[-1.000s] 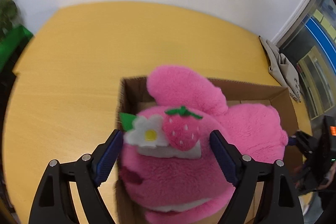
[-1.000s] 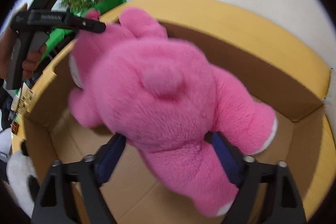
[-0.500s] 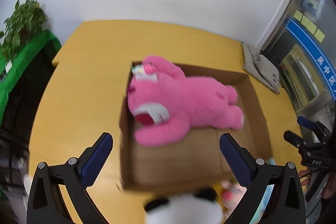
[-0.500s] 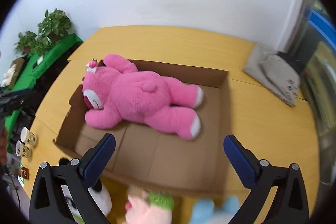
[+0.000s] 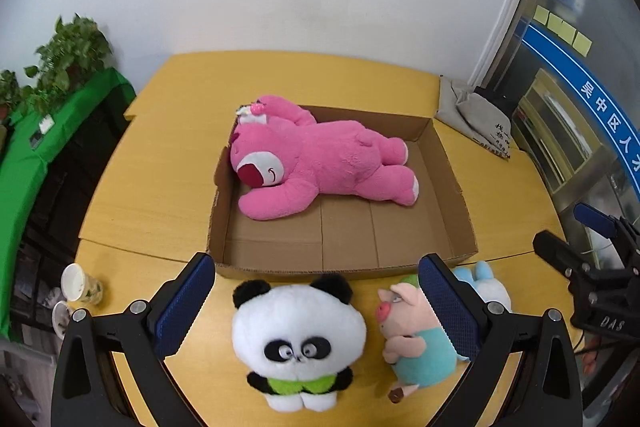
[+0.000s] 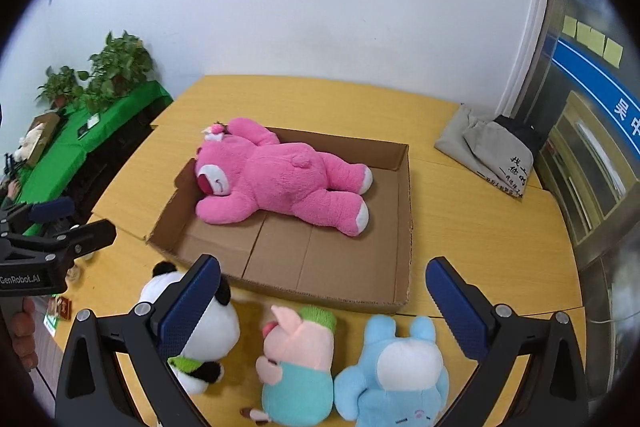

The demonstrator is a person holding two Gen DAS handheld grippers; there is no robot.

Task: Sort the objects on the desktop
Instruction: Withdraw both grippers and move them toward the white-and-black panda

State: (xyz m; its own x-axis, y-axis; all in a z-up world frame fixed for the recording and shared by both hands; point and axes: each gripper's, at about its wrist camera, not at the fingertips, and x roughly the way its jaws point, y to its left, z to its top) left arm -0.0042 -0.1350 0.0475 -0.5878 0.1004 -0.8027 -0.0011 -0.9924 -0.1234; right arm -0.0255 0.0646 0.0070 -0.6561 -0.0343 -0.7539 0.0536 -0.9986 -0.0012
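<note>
A big pink plush bear [image 5: 320, 159] [image 6: 280, 179] lies on its side inside the open cardboard box [image 5: 452, 183] [image 6: 404, 227] on the yellow table, head to the left. In front of the box sit a panda plush [image 5: 298, 339] [image 6: 204, 331], a pig plush [image 5: 416, 339] [image 6: 298, 359] and a blue plush [image 6: 394, 371] [image 5: 490, 287]. My left gripper [image 5: 316, 303] hangs open above the panda, empty. My right gripper [image 6: 322, 303] is open and empty above the pig and the blue plush. Each gripper also shows at the edge of the other's view.
A grey cloth bag [image 5: 476, 119] [image 6: 492, 151] lies at the table's far right. Paper cups [image 5: 78, 285] stand at the near left edge. A green-covered bench with potted plants [image 6: 116, 67] runs along the left; a glass door is at the right.
Both grippers have let go of the pink bear, opened wide and drawn up and back from the box. The bear now lies in the box and the small plush toys have come into view.
</note>
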